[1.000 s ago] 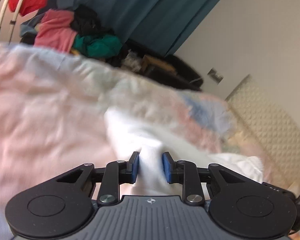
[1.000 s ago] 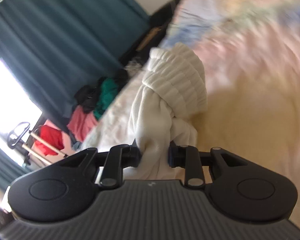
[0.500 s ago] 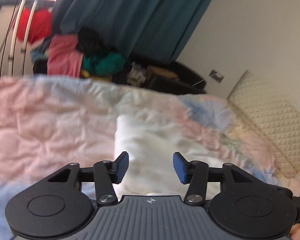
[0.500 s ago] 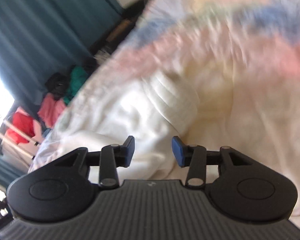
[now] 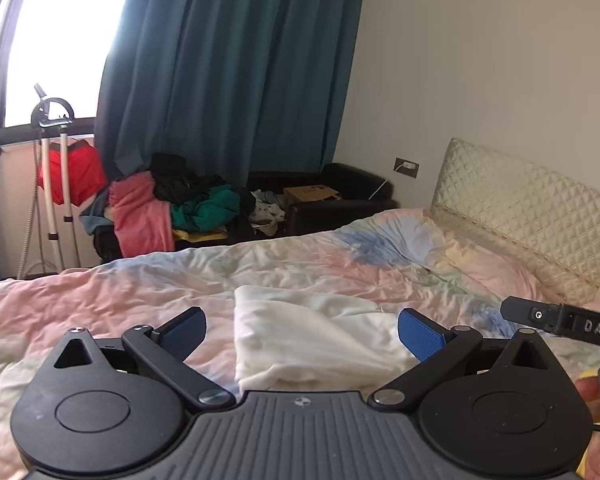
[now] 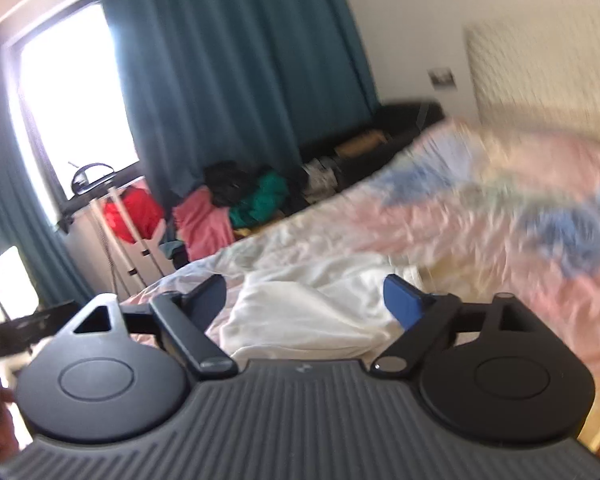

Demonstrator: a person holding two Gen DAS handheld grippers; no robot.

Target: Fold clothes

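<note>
Both tools stand open, nothing between the pads. The left tool [image 5: 302, 330] has its jaws spread very wide, the right tool [image 6: 304, 300] also wide; both have just been opening, and the white cloth [image 5: 312, 340] is not in the grip of either one.

The cloth lies on the bed [image 5: 100, 292], ahead of and below both tools, in a rough rectangle w/ 1 straight edge toward the left pad side. It looks folded already, but some wrinkles and a loose corner show on the side of the right pad.

My judgement: the step now is to release and pull away, approx. finished for this piece. To do it well, lift the tools straight off w/o dragging the top layer, then check the edges are even. If another fold is wanted, take 2 corners of the same edge, 1 per tool, and bring them over together. The right view is blurred, so details there are not sure.
</note>
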